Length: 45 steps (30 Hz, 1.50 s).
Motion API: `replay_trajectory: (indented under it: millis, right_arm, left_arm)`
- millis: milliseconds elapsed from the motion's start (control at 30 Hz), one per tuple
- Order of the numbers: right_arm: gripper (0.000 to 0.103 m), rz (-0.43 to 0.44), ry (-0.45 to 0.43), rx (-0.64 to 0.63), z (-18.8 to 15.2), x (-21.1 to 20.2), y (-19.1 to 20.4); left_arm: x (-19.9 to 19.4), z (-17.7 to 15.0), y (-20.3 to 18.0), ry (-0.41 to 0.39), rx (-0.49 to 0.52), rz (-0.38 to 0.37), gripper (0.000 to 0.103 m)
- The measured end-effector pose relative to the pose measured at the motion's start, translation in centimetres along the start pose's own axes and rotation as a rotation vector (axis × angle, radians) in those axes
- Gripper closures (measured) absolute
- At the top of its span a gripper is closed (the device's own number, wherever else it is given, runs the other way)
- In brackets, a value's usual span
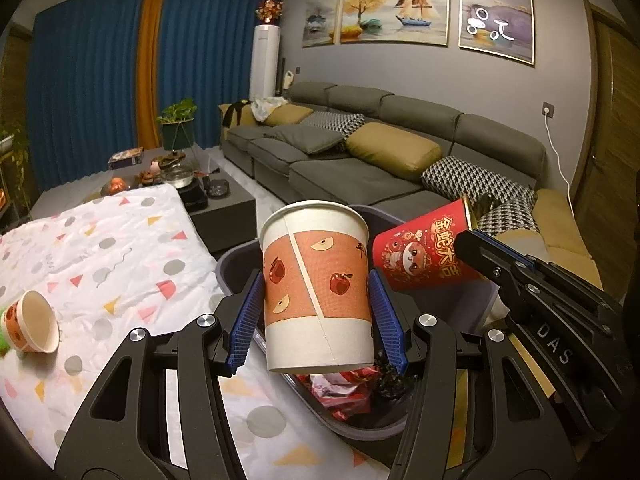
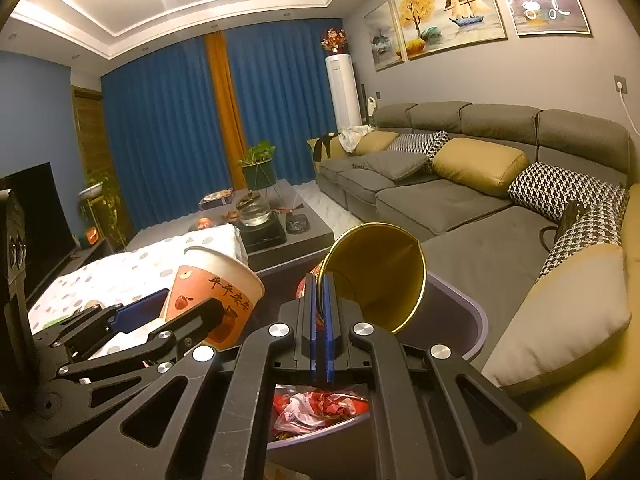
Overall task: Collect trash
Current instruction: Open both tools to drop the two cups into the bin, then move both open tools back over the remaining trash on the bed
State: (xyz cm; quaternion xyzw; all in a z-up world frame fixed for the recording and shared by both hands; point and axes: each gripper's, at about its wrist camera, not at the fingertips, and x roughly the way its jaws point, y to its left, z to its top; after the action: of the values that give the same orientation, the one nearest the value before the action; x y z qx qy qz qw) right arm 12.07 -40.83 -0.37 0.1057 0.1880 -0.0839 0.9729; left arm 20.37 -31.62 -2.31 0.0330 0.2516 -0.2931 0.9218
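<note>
My left gripper [image 1: 316, 312] is shut on an upright white paper cup with an orange apple-print band [image 1: 316, 292], held over the near rim of a grey trash bin [image 1: 236, 268]. That same apple cup [image 2: 216, 300] appears at the left of the right wrist view. My right gripper [image 2: 320, 312] is shut on the rim of a red paper cup with a gold lining [image 2: 376, 276], tipped on its side above the bin [image 2: 472, 320]. The red cup [image 1: 424, 252] shows at the right in the left wrist view. Red wrappers and dark scraps [image 1: 352, 392] lie in the bin.
Another apple-print cup [image 1: 34, 322] lies on its side on the patterned cloth over the table [image 1: 120, 248]. Beyond the cloth stands a dark coffee table with tea things [image 1: 192, 188]. A grey sofa with cushions [image 1: 360, 160] runs along the right.
</note>
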Motion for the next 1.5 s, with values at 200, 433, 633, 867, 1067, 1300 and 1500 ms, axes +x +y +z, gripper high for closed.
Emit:
replay_trajectory:
  millis: [200,433,633,867,1067,1300,1500]
  right_arm:
    - [0.099,0.003,0.01,0.009,0.0,0.5,-0.4]
    - [0.099,0.001,0.021,0.015,-0.2,0.9,-0.5]
    - [0.099,0.001,0.031,0.02,-0.2,1.2,-0.5]
    - [0.098,0.005,0.039,0.031,-0.4,1.4,-0.5]
    - [0.098,0.004,0.041,0.039,-0.5,1.6,-0.8]
    - [0.077,-0.017,0.021,0.052,-0.4,0.9,-1.1]
    - [0.047,-0.035,-0.007,0.057,-0.6,-0.1,-0.9]
  left_arm:
    - [0.6,-0.3,0.0,0.009,0.004,-0.007,0.05]
    - [1.0,-0.5,0.2,0.027,-0.009,-0.018,0.05]
    - [1.2,-0.6,0.2,0.034,-0.009,-0.02,0.049]
    - [1.5,-0.7,0.2,0.045,-0.014,-0.027,0.049]
    - [1.7,-0.9,0.3,0.05,-0.013,-0.031,0.046]
    - [1.5,-1.1,1.0,0.057,-0.037,-0.031,0.028]
    - [0.0,-1.3,2.8,0.039,-0.076,0.022,0.017]
